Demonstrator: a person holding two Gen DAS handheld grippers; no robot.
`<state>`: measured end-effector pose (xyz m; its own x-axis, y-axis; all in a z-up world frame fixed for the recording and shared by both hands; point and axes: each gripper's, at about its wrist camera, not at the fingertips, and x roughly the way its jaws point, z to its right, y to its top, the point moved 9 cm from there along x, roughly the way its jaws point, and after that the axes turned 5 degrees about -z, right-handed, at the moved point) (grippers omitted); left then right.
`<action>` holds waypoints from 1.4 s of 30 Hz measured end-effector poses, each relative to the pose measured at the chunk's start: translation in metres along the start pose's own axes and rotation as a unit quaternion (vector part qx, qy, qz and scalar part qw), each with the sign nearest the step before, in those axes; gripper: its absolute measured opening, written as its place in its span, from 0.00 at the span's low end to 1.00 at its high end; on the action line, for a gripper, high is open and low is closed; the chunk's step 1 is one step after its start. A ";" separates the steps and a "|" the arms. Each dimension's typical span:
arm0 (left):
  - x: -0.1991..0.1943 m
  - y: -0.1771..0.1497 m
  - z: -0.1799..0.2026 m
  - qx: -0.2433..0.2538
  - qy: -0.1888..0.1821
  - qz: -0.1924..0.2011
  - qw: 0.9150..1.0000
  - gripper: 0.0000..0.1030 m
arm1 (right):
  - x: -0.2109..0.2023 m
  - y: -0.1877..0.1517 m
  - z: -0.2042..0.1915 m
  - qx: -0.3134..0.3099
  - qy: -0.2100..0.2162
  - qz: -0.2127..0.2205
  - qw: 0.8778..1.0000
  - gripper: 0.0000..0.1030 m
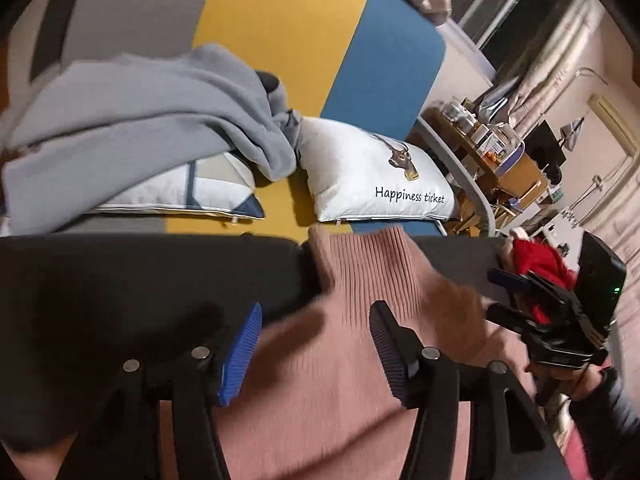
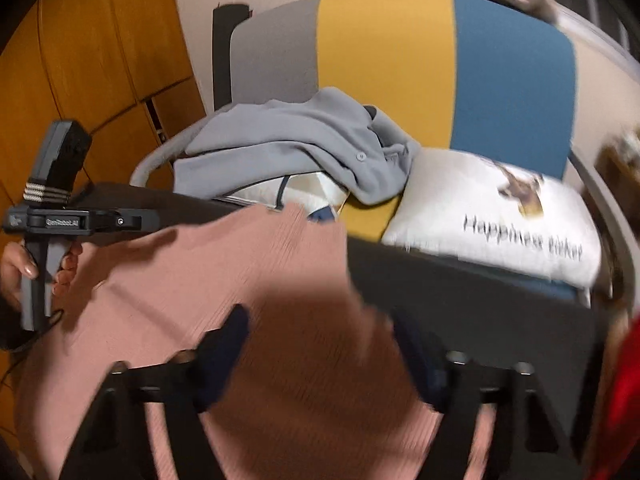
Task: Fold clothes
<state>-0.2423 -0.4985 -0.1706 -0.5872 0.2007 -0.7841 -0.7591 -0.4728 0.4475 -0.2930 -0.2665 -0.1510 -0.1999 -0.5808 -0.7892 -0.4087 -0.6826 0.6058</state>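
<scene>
A pink ribbed knit garment (image 1: 352, 280) lies spread on a dark table (image 1: 140, 280), its ribbed edge towards the sofa. My left gripper (image 1: 316, 344) hovers just over it, open, blue pads wide apart, nothing between them. In the right wrist view the same pink garment (image 2: 240, 264) fills the foreground, and my right gripper (image 2: 320, 344) is open above it, blurred. The right gripper (image 1: 500, 294) shows at the garment's right edge, held by a hand (image 1: 580, 384). The left gripper (image 2: 128, 222) sits at the garment's left edge, held by a hand (image 2: 20, 268).
Behind the table stands a grey, yellow and blue sofa (image 1: 280, 20). A grey garment (image 1: 140, 120) is heaped on a patterned pillow (image 1: 200, 192), beside a white "Happiness ticket" pillow (image 1: 380, 176). A red garment (image 1: 536, 260) lies at the table's right end. A wooden cabinet (image 2: 100, 60) is on the left.
</scene>
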 end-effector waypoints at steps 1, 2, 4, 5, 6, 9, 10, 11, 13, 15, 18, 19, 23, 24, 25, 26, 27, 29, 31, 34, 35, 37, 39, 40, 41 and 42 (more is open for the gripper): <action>0.008 0.007 0.000 -0.004 -0.008 -0.006 1.000 0.56 | 0.011 0.010 0.003 -0.005 0.000 -0.007 1.000 0.60; 0.016 0.015 0.001 -0.007 -0.017 -0.012 1.000 0.56 | 0.023 0.020 0.005 -0.009 0.001 -0.013 1.000 0.59; 0.030 0.021 0.000 -0.016 -0.023 -0.023 0.999 0.56 | 0.048 0.032 0.012 -0.010 0.002 -0.033 0.999 0.59; 0.037 0.025 0.000 -0.015 -0.024 -0.027 0.999 0.56 | 0.059 0.037 0.014 -0.011 0.004 -0.041 0.999 0.59; 0.045 0.029 0.001 -0.011 -0.022 -0.032 0.999 0.56 | 0.066 0.038 0.014 -0.016 0.006 -0.046 0.999 0.58; 0.067 0.033 0.005 -0.004 -0.016 -0.058 0.998 0.55 | 0.087 0.039 0.007 -0.041 0.006 -0.064 0.997 0.54; 0.071 0.034 0.007 0.001 -0.015 -0.061 0.998 0.54 | 0.088 0.041 0.005 -0.045 0.012 -0.063 0.997 0.52; 0.074 0.035 0.009 0.006 -0.013 -0.062 0.998 0.51 | 0.089 0.042 0.003 -0.049 0.017 -0.063 0.997 0.43; 0.080 0.036 0.012 0.011 -0.010 -0.067 0.998 0.26 | 0.088 0.042 -0.004 -0.057 0.033 -0.064 0.996 0.27; 0.077 0.034 0.012 0.004 -0.016 -0.063 0.998 0.07 | 0.087 0.041 -0.012 -0.058 0.051 -0.070 0.995 0.11; 0.062 0.029 0.016 0.000 -0.033 -0.045 0.998 0.05 | 0.084 0.043 -0.015 -0.044 0.061 -0.070 0.995 0.10; 0.049 0.026 0.021 0.005 -0.043 -0.031 0.999 0.05 | 0.078 0.043 -0.016 -0.039 0.063 -0.061 0.995 0.10; -0.002 0.012 0.041 0.028 -0.086 0.023 0.996 0.05 | 0.040 0.045 -0.021 -0.022 0.077 -0.015 0.997 0.10; -0.015 0.008 0.046 0.034 -0.096 0.036 0.994 0.05 | 0.027 0.046 -0.023 -0.018 0.081 -0.001 0.997 0.10; -0.028 0.004 0.052 0.040 -0.107 0.050 0.992 0.05 | 0.015 0.044 -0.027 -0.017 0.088 0.008 0.996 0.10; -0.038 -0.006 0.058 0.050 -0.113 0.055 0.991 0.05 | 0.002 0.041 -0.031 -0.016 0.095 0.017 0.995 0.10; -0.047 -0.017 0.065 0.061 -0.119 0.059 0.989 0.05 | -0.009 0.037 -0.036 -0.020 0.099 0.025 0.995 0.10; -0.058 -0.042 0.074 0.078 -0.110 0.063 0.989 0.05 | -0.028 0.019 -0.047 -0.022 0.106 0.030 0.994 0.10; -0.062 -0.070 0.077 0.079 -0.113 0.058 0.989 0.05 | -0.045 -0.002 -0.057 -0.021 0.112 0.035 0.993 0.10; -0.063 -0.112 0.073 0.073 -0.101 0.046 0.991 0.05 | -0.056 -0.042 -0.065 -0.007 0.115 0.028 0.993 0.09; -0.060 -0.124 0.070 0.071 -0.096 0.040 0.992 0.05 | -0.056 -0.056 -0.067 0.001 0.115 0.023 0.993 0.09; -0.055 -0.146 0.064 0.065 -0.086 0.028 0.994 0.06 | -0.055 -0.083 -0.069 0.011 0.109 0.010 0.994 0.08; -0.060 -0.159 0.056 0.048 -0.087 0.028 0.995 0.11 | -0.052 -0.105 -0.069 0.022 0.102 -0.007 0.994 0.08; -0.064 -0.165 0.053 0.039 -0.088 0.029 0.995 0.15 | -0.052 -0.114 -0.068 0.027 0.100 -0.014 0.994 0.08; -0.067 -0.171 0.049 0.031 -0.089 0.029 0.995 0.17 | -0.052 -0.123 -0.068 0.033 0.098 -0.021 0.994 0.09; -0.070 -0.177 0.045 0.022 -0.090 0.030 0.995 0.17 | -0.056 -0.126 -0.067 0.035 0.096 -0.021 0.995 0.09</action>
<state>-0.0800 -0.3901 -0.1756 -0.6696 0.3255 -0.6675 -0.7304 -0.4513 0.5126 -0.1708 -0.1779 -0.1763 -0.0114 -0.6312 -0.7755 -0.4756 -0.6788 0.5595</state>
